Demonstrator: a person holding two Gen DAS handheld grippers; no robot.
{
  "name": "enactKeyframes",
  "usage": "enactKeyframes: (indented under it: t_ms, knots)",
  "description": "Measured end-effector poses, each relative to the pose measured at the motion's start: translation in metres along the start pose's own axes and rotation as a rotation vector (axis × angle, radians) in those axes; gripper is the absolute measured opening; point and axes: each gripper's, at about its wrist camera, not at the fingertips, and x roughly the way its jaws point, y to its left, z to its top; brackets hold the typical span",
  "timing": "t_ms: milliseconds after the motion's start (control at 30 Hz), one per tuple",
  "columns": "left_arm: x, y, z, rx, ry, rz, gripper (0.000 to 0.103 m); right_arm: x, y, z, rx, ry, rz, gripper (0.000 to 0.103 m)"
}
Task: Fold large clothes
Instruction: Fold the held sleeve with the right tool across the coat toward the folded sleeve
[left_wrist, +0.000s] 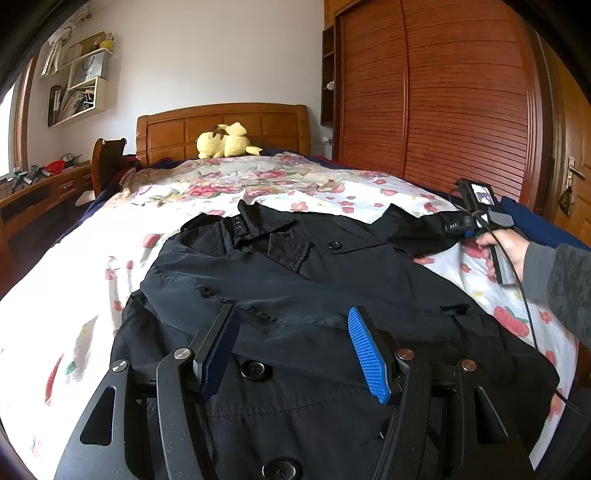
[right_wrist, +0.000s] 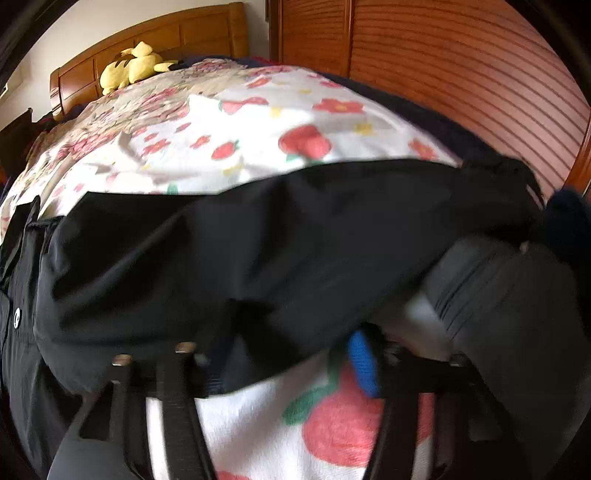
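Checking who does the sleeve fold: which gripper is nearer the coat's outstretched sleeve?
Right. The right gripper is at the sleeve; the left gripper hovers over the coat's lower front.

Home bedroom: bed (left_wrist: 110, 236), wardrobe (left_wrist: 443, 103)

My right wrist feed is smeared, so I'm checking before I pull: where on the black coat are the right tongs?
Observer: In the left wrist view, the right tongs are at the cuff end of the sleeve, which stretches sideways off the coat. I cannot tell whether they grip it.
Operator: What are the left tongs doing?
Observer: The left tongs stand open over the coat's lower front, with nothing clamped.
Operator: Which way does the coat lie?
Observer: It lies front up with its buttons showing and its collar toward the headboard.
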Motion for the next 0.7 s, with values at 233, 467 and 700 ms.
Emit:
enactKeyframes:
  t_ms: [233, 467, 700]
  knots:
    - [-0.002, 0.0, -0.001, 0.002, 0.0, -0.005, 0.063, -0.048, 0.027, 0.013, -0.128, -0.149, -0.001, 0.009]
    - [-0.003, 0.0, 0.0, 0.001, -0.005, -0.01, 0.063, -0.103, 0.081, -0.006, -0.244, -0.201, 0.176, 0.008]
    - [-0.01, 0.002, 0.001, -0.006, -0.029, -0.018, 0.063, -0.152, 0.137, -0.051, -0.39, -0.221, 0.356, 0.008]
